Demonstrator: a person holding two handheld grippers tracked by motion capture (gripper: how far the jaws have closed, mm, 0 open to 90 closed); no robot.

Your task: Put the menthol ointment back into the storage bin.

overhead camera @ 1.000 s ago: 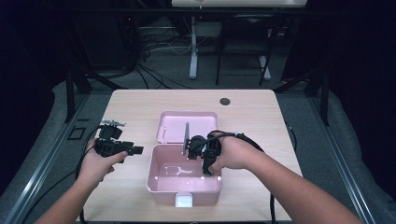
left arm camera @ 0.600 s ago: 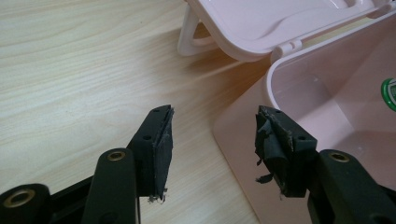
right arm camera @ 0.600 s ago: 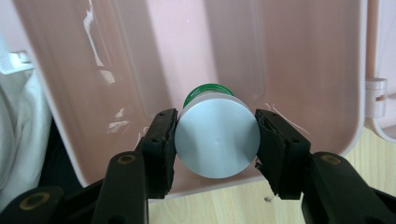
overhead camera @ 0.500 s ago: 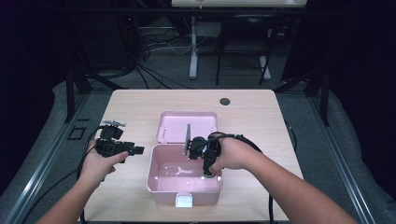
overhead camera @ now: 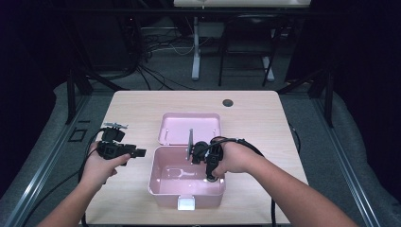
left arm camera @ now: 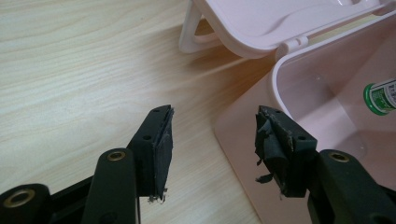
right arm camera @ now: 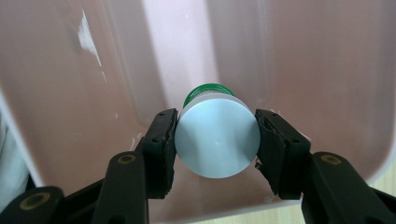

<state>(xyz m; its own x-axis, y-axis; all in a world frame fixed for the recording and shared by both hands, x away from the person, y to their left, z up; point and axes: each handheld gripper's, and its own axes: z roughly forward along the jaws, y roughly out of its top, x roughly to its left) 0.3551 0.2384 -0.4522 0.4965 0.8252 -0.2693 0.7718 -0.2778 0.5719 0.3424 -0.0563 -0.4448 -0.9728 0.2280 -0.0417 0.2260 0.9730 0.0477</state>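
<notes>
A silver-capped, green-labelled bottle [right arm camera: 217, 142] sits inside the open pink box [overhead camera: 161, 182], cap up.

Left gripper [overhead camera: 140, 152] held level in the left hand [overhead camera: 101, 163], jaws parted with nothing between them, pads worn and frayed. Right gripper [right arm camera: 216, 140] points steeply down from the right hand [overhead camera: 234, 158], wrist bent, jaws spread wide and pressing on both sides of a held cylinder [right arm camera: 217, 142]. Both forearms enter from below.

1 pink box [overhead camera: 163, 182] with 1 open lid [overhead camera: 189, 127]; 1 silver-capped bottle [right arm camera: 217, 137]; 2 tools; 1 table [overhead camera: 142, 106]
</notes>
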